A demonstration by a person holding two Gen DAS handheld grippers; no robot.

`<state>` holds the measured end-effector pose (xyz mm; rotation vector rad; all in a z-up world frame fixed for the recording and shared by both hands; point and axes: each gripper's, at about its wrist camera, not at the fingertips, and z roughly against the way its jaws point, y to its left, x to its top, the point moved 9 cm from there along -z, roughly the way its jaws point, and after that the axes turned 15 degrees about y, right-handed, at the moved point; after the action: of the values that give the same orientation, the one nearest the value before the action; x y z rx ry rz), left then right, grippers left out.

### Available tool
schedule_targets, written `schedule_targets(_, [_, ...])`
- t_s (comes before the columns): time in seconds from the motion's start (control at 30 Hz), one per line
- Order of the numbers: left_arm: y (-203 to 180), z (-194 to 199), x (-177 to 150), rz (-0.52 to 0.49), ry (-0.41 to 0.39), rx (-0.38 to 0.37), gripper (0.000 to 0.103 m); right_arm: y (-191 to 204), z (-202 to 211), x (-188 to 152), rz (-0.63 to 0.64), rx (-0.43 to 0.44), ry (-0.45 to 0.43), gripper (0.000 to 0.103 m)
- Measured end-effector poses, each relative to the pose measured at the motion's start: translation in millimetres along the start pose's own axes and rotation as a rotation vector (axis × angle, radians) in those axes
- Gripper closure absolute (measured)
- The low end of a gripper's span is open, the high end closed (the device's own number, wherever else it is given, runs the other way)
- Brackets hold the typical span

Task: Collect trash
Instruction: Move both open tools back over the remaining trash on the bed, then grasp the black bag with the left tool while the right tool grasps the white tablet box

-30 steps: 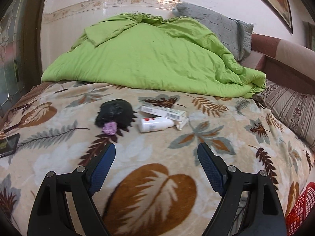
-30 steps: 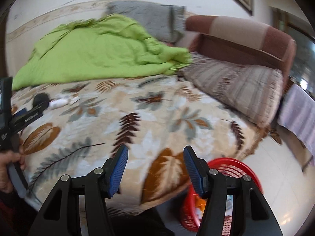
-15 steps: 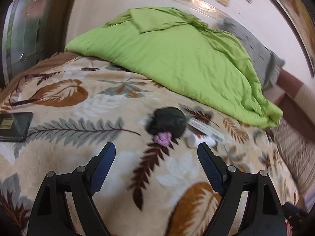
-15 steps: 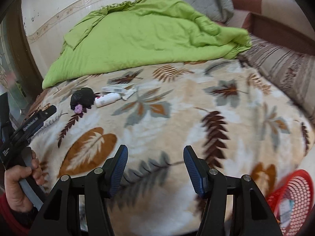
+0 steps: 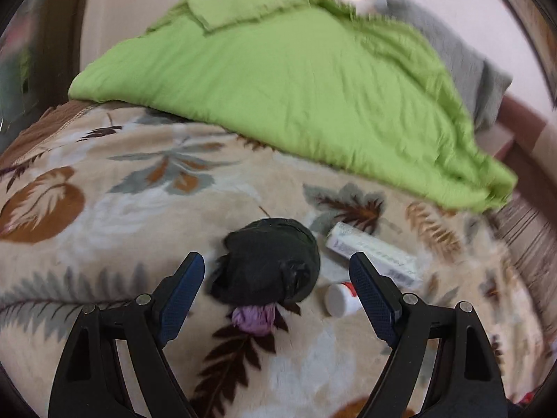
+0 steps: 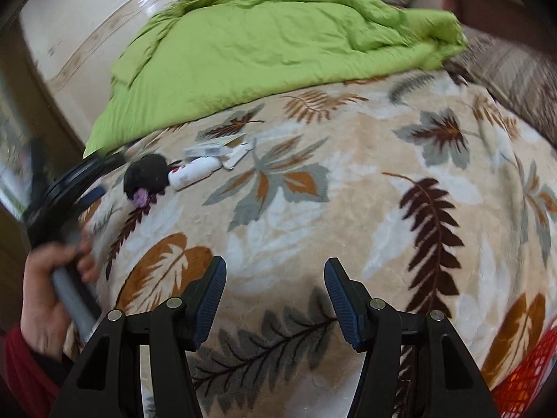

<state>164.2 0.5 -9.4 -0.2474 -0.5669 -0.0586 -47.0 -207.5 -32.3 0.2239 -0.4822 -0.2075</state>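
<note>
The step in hand looks like picking up the black bag (image 5: 266,261), a crumpled bundle with a bit of purple wrapper (image 5: 253,315) poking from under its near side, lying on the bed (image 5: 104,209) toward its left edge, short of the green quilt (image 5: 278,87). To do it well, the left tool (image 5: 275,278) should come down with one finger on each side of the bundle and close around its bulk rather than its loose folds, so the soft plastic does not slip out; it should also keep clear of the white bottle (image 5: 339,299) and the long box (image 5: 372,250) that lie just beside the bag on the right, or they may be nudged or caught along with it. The left tool is spread wide, holds nothing, and frames the bag between its fingers without visibly touching it. The right tool (image 6: 275,296) is also wide apart and empty, hanging over the near edge of the bed well apart from the trash, with a red basket (image 6: 522,376) at the bed's near right corner, probably where the pieces go.
</note>
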Motion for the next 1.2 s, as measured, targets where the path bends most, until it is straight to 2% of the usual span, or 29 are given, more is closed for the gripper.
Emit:
schedule_targets(0.03, [-3,-5,3,-0.011,0.001,0.005,0.019,4,1,-1,0.022,-0.008,-0.008,0.040])
schedule_targets(0.07, [-5,-11,7,-0.026,0.004,0.008,0.028,7,1,-1,0.039,-0.013,-0.013,0.040])
schedule_targets(0.1, [-5,-16,9,-0.037,0.013,0.031,0.055,9,1,-2,0.054,-0.015,-0.014,0.040])
schedule_targets(0.13, [-3,-22,9,-0.051,0.042,0.037,0.055,13,0,-3,0.068,-0.013,-0.011,0.040])
schedule_targets(0.2, [2,-20,9,-0.035,0.043,-0.013,0.057,16,-4,-4,0.082,-0.011,0.002,0.040])
schedule_targets(0.33, [21,6,12,0.072,0.053,-0.211,0.058,21,-11,-3,0.087,0.019,0.032,0.040])
schedule_targets(0.43, [34,30,16,0.116,0.016,-0.290,0.058,27,-19,8,0.081,0.089,0.076,0.040])
schedule_targets(0.6, [51,51,24,0.149,-0.064,-0.249,0.058,52,-26,73,0.204,0.103,0.062,0.038])
schedule_targets(0.7, [50,49,27,0.136,-0.073,-0.221,0.058,72,-42,118,0.283,0.109,0.083,0.027])
schedule_targets(0.83, [48,47,31,0.119,-0.079,-0.199,0.058,86,-78,169,0.339,0.075,0.124,0.026])
schedule_targets(1.0, [50,42,31,0.122,-0.069,-0.204,0.057,78,-136,201,0.276,0.076,0.207,0.025])
schedule_targets(1.1, [52,37,31,0.131,-0.060,-0.213,0.057,72,-160,206,0.249,0.085,0.256,0.025])
schedule_targets(1.2, [53,34,32,0.133,-0.053,-0.209,0.057,74,-173,204,0.191,0.175,0.302,0.023])
